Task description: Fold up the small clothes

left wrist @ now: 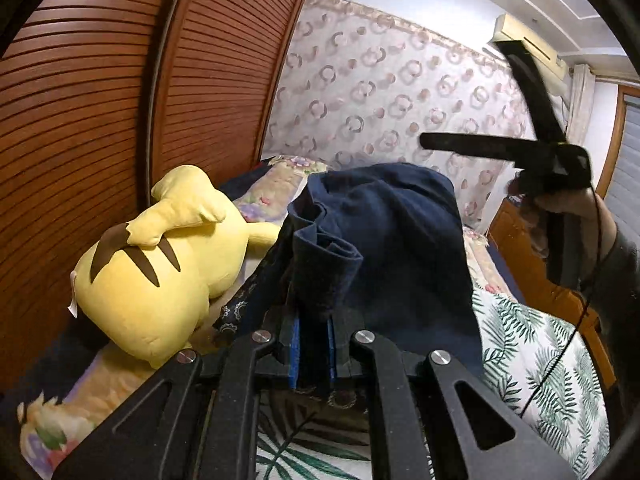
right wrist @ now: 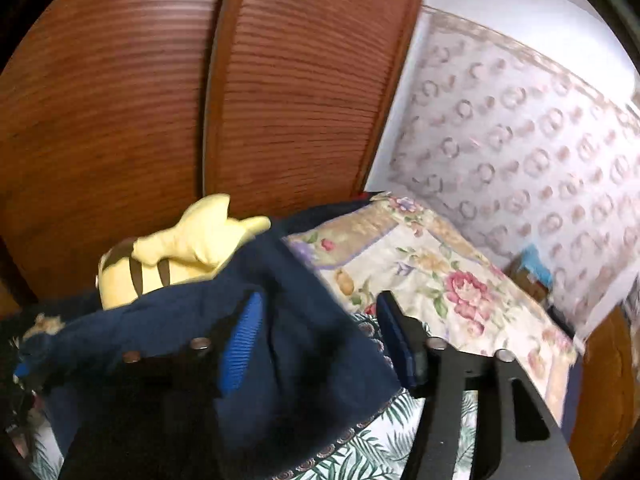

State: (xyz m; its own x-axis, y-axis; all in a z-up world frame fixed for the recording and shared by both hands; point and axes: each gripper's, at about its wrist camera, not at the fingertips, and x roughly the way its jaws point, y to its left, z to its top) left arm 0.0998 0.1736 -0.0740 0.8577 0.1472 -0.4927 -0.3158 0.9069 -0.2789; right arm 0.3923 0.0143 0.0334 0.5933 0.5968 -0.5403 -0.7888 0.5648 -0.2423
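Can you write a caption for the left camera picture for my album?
Left gripper shut on a navy garment over the bed, yellow plush toy beside it, right gripper open above.

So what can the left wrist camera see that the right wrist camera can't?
Only the left wrist view shows the other gripper, the right gripper, open in a hand, and the air conditioner. Only the right wrist view shows the rose-patterned quilt spread out. Both show the navy garment, the yellow plush toy and the slatted wooden doors.
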